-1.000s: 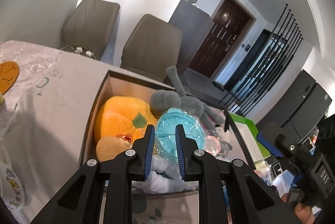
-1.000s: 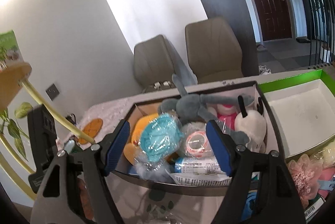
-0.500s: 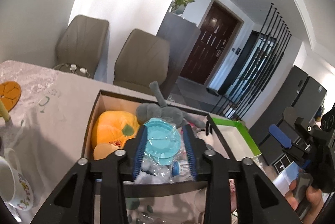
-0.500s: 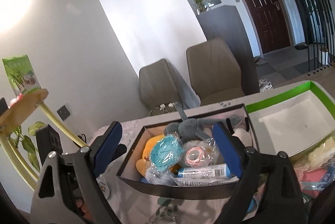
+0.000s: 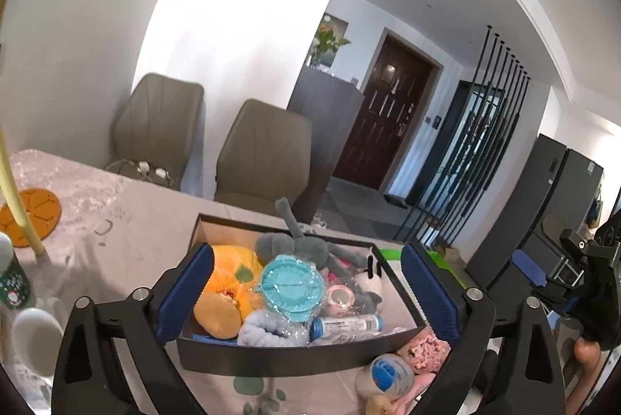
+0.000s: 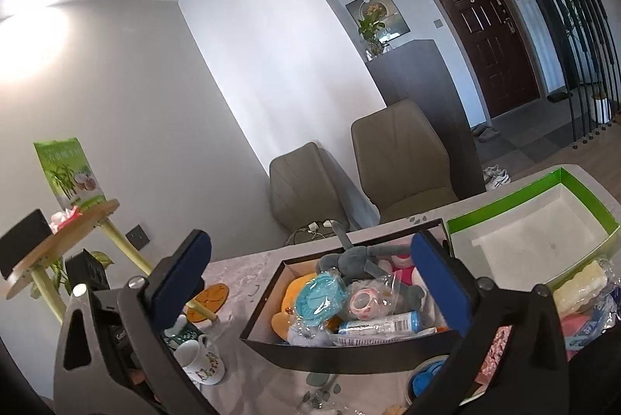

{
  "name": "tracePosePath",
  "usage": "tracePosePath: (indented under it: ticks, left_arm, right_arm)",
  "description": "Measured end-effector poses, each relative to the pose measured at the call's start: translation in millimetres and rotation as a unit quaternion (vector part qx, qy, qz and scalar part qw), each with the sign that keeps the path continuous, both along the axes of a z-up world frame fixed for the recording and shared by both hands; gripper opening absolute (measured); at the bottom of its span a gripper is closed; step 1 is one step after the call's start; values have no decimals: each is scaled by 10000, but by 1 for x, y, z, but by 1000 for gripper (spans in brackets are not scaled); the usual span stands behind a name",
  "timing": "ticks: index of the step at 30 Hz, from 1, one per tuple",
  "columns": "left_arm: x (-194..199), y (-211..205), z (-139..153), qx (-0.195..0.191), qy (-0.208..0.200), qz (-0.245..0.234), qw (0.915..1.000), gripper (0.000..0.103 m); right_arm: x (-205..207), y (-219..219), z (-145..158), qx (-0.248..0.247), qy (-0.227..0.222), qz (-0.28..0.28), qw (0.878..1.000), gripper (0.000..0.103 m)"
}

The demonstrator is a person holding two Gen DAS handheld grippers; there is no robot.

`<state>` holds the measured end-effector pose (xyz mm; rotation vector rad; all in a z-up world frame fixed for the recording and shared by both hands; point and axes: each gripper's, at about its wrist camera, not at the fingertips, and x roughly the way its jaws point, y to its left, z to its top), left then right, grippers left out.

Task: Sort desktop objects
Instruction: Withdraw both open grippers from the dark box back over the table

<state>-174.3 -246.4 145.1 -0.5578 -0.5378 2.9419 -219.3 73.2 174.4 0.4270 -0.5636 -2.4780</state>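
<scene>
A black box (image 5: 295,356) on the table holds an orange plush (image 5: 229,271), a grey plush (image 5: 287,246), a teal round lid in a clear bag (image 5: 291,287), a pink tape roll (image 5: 339,298) and a white tube (image 5: 345,323). My left gripper (image 5: 306,252) hovers before the box, its jaws opening wide, with nothing between the pads. In the right wrist view the same box (image 6: 349,356), teal lid (image 6: 320,298) and tube (image 6: 380,325) appear. My right gripper (image 6: 310,240) is also opening and holds nothing.
A green-rimmed white box (image 6: 543,232) stands right of the black box. Mugs (image 6: 202,360) and an orange coaster (image 5: 35,217) lie at the left beside a bamboo stand (image 6: 62,240). A bottle (image 5: 388,376) and pink packets (image 5: 427,349) lie near the front. Two chairs (image 5: 264,155) stand behind the table.
Both grippers have drawn back and up from the box, which now looks smaller. The left jaws went from nearly shut to wide apart. The right jaws spread further.
</scene>
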Motion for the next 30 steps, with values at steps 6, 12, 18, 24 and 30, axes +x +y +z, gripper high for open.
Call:
tracePosePath:
  ticks: [6, 12, 18, 24, 30]
  left_arm:
    - [14, 13, 10, -205, 142, -90, 9996, 98]
    - [30, 24, 18, -390, 284, -97, 9988, 98]
    - [51, 37, 26, -451, 461, -210, 9977, 98]
    - [75, 50, 8, -221, 465, -456, 9976, 98]
    - [87, 55, -13, 75, 219, -428, 9988, 98]
  right_arm:
    - [15, 23, 6, -118, 113, -106, 9998, 103]
    - [33, 46, 13, -242, 254, -198, 9992, 103]
    - [52, 66, 18, -270, 388, -237, 9986, 103]
    - [67, 89, -6, -185, 258, -219, 9993, 103]
    - [65, 117, -18, -360, -71, -377, 9986, 103]
